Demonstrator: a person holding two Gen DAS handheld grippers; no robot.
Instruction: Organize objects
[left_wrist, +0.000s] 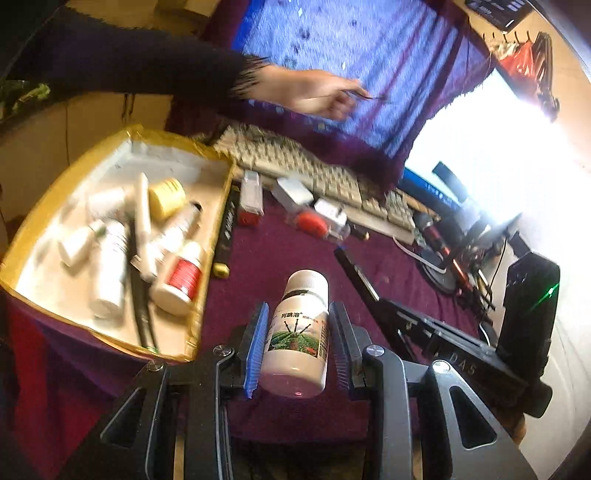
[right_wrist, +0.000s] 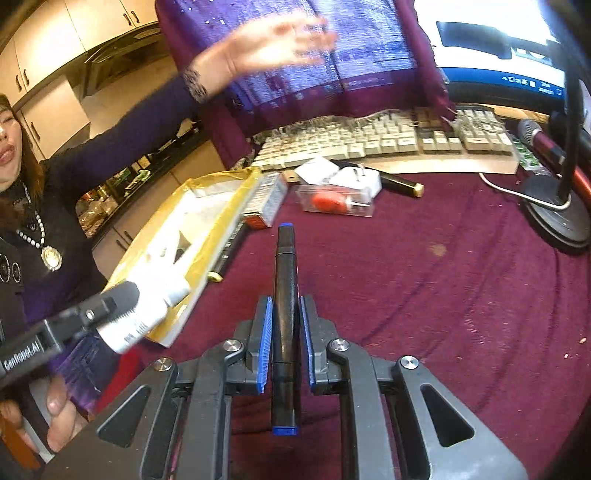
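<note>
So this looks roughly halfway through the tidy-up, going by what's lying where. The gold-edged box (left_wrist: 110, 236) already has a pile of stuff in it: several white bottles, a yellow-lidded jar (left_wrist: 167, 196), a white tube and a red-labelled bottle (left_wrist: 179, 277). Both hands are loaded right now: the left gripper (left_wrist: 297, 343) has its jaws pinching a white pill bottle (left_wrist: 300, 332) with a green picture label, held above the maroon-covered counter (left_wrist: 280, 258) just beside the box, and the right gripper (right_wrist: 286, 325) has its jaws nearly pressed together on a black marker (right_wrist: 285, 314) with blue ends, held up over the cloth, pointing toward the clutter. Still loose on the counter I'd say: a red-capped box (left_wrist: 251, 199), a white plug adapter (right_wrist: 356, 181), a clear case with something red (right_wrist: 336, 203) inside, and a black pen with a gold tip (right_wrist: 400, 182) near the keyboard (right_wrist: 384, 138). The left wrist view is the only one that looks down into the box contents; the right wrist view barely shows the inside but does show the left gripper from the side with its bottle, plus another person's raised, blurred hand (right_wrist: 273, 44) over the purple cloth.
</note>
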